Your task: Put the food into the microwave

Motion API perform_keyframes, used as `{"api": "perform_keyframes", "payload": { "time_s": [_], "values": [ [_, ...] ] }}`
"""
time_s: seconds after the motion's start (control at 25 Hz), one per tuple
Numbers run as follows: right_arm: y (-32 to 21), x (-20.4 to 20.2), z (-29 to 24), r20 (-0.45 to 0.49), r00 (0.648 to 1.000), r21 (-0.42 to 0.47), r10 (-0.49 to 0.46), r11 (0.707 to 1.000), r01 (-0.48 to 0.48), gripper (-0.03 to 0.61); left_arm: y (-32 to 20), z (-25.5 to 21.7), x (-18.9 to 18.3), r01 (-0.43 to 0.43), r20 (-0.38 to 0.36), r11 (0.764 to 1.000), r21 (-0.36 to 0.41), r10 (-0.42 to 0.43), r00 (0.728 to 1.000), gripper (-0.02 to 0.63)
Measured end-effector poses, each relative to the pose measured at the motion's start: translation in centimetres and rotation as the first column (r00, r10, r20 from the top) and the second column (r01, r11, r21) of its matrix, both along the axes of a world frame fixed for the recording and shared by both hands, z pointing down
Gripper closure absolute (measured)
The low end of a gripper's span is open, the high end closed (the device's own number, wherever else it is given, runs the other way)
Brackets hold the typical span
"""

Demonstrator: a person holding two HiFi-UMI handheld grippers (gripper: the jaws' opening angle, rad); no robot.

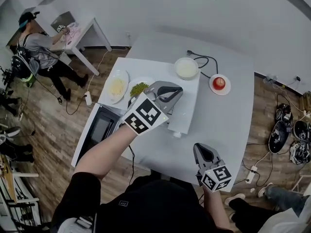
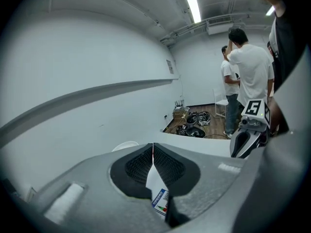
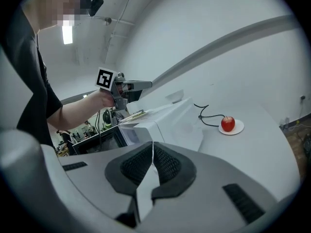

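While nothing is yet held, the broad white table [image 1: 228,125] carries a boxy white microwave [image 1: 187,106] whose dark door panel [image 1: 99,127] faces the person's left. All the food sits outside it. On its top stand a round white plate of pale yellow food [image 1: 125,77], a round white plate of green food [image 1: 146,79] and a white bowl [image 1: 186,58]. A red apple [image 1: 218,83] lies on a small white saucer [image 1: 226,89] on the table beside it.

The left tool [image 2: 153,152] hovers over the microwave top just beside the green plate, its jaws pressed together on nothing. The right tool [image 3: 153,149] hangs nearer the person, equally closed and empty.

The step likely calls for getting the door open first. The jaws should then be spread before a plate's rim is pinched, and the plate kept level.

Whether the door is open cannot be told, and the cavity is unseen. The bowl's contents are unclear, and the left gripper view misses the plates entirely.
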State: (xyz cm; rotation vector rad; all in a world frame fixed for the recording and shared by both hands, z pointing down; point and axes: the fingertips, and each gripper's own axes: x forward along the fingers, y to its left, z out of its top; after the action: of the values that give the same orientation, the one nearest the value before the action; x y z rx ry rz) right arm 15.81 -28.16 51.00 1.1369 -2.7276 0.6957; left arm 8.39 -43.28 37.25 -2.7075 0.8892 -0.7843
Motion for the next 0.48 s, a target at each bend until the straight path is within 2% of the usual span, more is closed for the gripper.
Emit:
{"api": "perform_keyframes", "payload": {
  "time_s": [0.28, 0.48],
  "values": [
    [-1.7, 0.4, 0.8, 0.007, 1.000, 0.008, -0.013, 1.000, 0.013, 0.561, -3.5, 2.5, 0.5, 0.026, 0.114, 1.000, 0.008, -0.027, 0.993, 0.604],
    [-1.9, 0.5, 1.7, 0.023, 0.999, -0.001, -0.026, 1.000, 0.026, 0.561, -6.0, 5.0, 0.7, 0.060, 0.131, 0.997, -0.050, -0.053, 0.990, 0.602]
  ]
}}
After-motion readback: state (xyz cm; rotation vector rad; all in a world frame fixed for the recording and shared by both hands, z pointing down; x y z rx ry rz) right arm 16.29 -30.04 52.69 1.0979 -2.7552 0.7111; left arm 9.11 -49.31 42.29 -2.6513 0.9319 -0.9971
